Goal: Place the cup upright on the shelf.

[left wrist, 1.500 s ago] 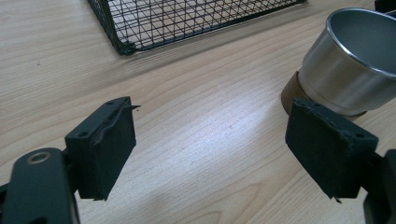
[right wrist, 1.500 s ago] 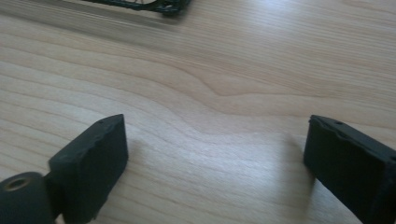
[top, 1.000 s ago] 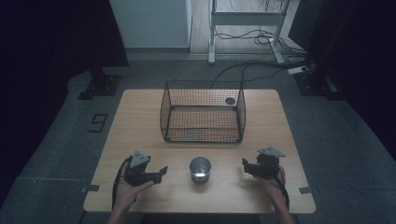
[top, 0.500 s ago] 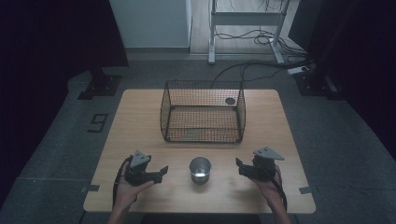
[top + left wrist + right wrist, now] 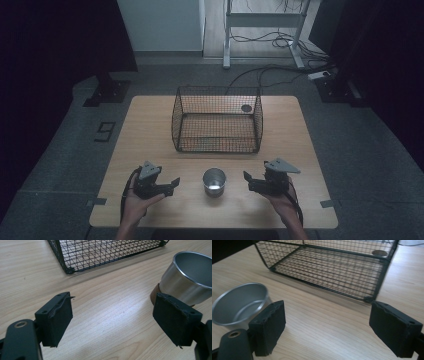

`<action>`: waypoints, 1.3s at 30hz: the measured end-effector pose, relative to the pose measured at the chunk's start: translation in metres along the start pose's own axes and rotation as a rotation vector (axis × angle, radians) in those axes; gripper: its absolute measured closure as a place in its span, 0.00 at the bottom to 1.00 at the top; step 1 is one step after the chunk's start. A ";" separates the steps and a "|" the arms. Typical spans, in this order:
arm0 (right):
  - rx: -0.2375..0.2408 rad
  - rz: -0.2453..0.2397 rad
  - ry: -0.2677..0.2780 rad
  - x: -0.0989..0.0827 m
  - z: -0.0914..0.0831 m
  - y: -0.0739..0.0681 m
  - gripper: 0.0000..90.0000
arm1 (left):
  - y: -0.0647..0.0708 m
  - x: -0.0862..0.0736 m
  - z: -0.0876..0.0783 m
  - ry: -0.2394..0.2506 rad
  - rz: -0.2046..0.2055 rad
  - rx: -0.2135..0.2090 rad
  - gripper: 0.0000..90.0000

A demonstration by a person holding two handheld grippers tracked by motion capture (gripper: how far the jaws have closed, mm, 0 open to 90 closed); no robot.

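A shiny metal cup stands upright on the wooden table, near its front edge and between both hands. Its brown base band shows in the left gripper view, where the cup sits beyond the right jaw. My left gripper rests to the cup's left, open, nothing between its jaws. My right gripper is to the cup's right, open and empty, close to the cup, which appears behind its left jaw. A black wire basket stands behind the cup.
The basket is empty; a round hole in the tabletop shows through its back right corner. Bare wood lies on both sides of the basket. Cables and a stand leg lie on the floor beyond the table.
My right gripper has moved left along the table toward the cup. The left gripper and the cup have stayed where they were.
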State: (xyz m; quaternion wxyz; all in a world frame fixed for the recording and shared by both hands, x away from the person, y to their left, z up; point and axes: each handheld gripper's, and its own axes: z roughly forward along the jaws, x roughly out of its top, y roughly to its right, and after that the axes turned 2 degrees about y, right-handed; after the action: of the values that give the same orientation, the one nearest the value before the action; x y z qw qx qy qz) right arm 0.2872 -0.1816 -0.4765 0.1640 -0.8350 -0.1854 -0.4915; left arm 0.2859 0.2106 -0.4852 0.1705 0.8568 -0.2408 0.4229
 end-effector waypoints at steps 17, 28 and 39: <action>0.101 -0.060 0.001 0.016 0.017 -0.040 0.15 | -0.005 0.002 -0.010 0.033 -0.033 -0.017 0.18; 0.169 -0.085 -0.010 0.022 0.036 -0.061 0.15 | -0.008 0.003 -0.012 0.044 -0.050 -0.024 0.18; 0.225 -0.102 -0.030 0.021 0.054 -0.078 0.14 | -0.009 0.003 -0.013 0.050 -0.060 -0.023 0.17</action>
State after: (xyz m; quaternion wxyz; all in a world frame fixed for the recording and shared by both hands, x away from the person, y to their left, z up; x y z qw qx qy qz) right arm 0.3006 -0.0856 -0.4761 0.2289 -0.8080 -0.2840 -0.4628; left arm 0.2838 0.2236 -0.4759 0.1988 0.8508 -0.2153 0.4361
